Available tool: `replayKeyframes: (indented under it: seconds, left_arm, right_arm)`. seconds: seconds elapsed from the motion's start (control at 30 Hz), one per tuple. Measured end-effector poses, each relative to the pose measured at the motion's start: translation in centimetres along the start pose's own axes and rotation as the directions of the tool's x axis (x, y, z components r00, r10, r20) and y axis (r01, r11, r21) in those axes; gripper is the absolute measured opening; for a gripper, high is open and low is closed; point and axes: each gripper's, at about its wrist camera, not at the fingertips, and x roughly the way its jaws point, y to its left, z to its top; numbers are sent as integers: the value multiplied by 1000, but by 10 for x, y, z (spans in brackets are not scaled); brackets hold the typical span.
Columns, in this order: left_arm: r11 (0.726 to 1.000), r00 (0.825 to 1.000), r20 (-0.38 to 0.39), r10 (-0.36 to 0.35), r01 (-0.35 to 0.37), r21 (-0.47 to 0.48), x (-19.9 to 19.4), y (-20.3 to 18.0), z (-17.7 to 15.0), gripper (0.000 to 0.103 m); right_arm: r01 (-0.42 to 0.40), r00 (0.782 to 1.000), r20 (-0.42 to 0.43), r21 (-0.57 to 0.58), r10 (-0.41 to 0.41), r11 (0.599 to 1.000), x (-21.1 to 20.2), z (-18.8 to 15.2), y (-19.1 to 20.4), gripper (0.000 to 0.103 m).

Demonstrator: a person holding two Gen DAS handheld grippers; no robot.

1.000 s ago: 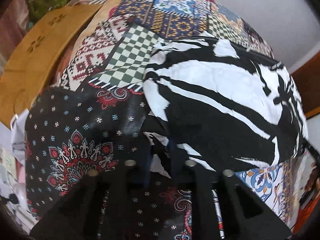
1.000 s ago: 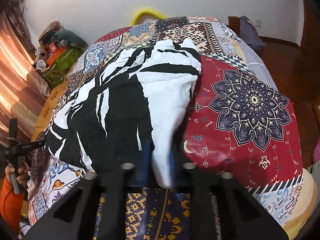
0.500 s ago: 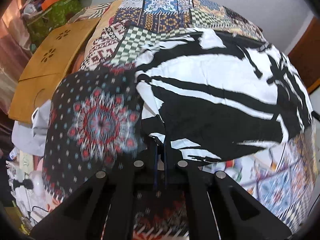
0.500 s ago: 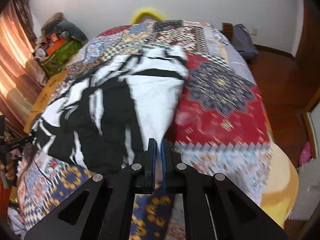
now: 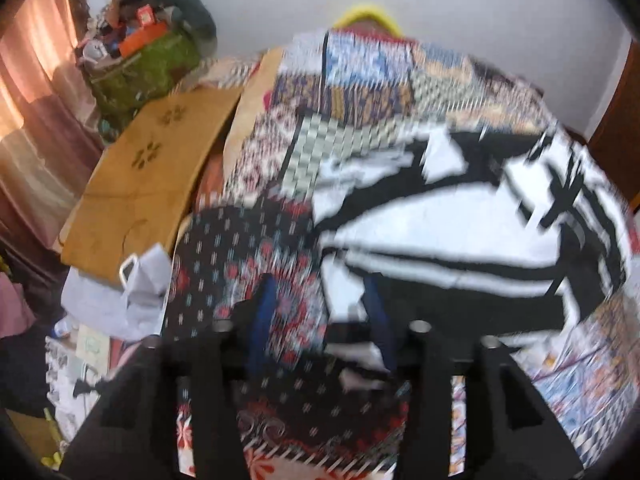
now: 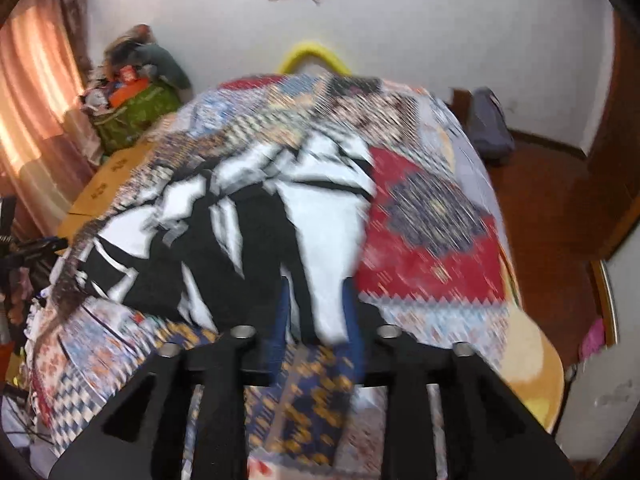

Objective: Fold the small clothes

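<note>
A black-and-white patterned garment (image 5: 460, 232) lies spread on the patchwork bedspread (image 5: 248, 280). Both views are motion-blurred. My left gripper (image 5: 320, 320) hovers over the garment's near left corner. Its jaws are opening, and the cloth corner and bedspread show between the blue pads (image 5: 262, 312) without being pinched. In the right wrist view the same garment (image 6: 256, 232) fills the middle. My right gripper (image 6: 316, 328) is over its near white edge. These jaws are opening too, and the white cloth lies loose between the pads (image 6: 352, 320).
A wooden board (image 5: 148, 184) leans beside the bed on the left, with a green bag (image 5: 148, 68) of clutter and curtains behind it. A yellow curved object (image 6: 312, 54) sits at the bed's far end. A grey bag (image 6: 488, 128) lies on the wooden floor at the right.
Both grippers have risen and drawn back from the garment. Their jaws were shut at its near edge and now stand apart. The garment stays lying on the bed.
</note>
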Motion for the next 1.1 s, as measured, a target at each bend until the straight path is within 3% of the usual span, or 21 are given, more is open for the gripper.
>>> replayKeyframes:
  seconds: [0.13,0.27,0.4,0.47,0.73,0.83,1.1]
  left_arm:
    - [999,999,43,-33,31,33,-5,-20,27,53]
    - [994,991,91,-96,90,69,-9,-51,53,70]
    - [985,983,110,-146,134,110,-1,-82,70,88]
    - [981,982,100,-160,147,126,9,-93,74,91]
    - [968,985,-59,-165,173,180,83,-128,58,92]
    - [965,986,-122,-112,137,225,110,-133,43,92]
    - [964,992,-93,-81,102,245,99,-109,22,95]
  right_arm:
    - [-53,998,26,-63,55,997,14,20,36,39]
    - [-103,994,14,-125,105,987,43,39,71,47]
    - [-144,990,-14,-172,143,975,76,51,99,48]
    - [-164,986,-43,-191,159,968,97,55,111,48]
    - [-191,974,-159,-218,159,957,154,45,128,53]
    - [-190,976,-155,-268,152,945,157,36,126,53]
    - [-203,969,-197,-277,151,939,139,17,108,53]
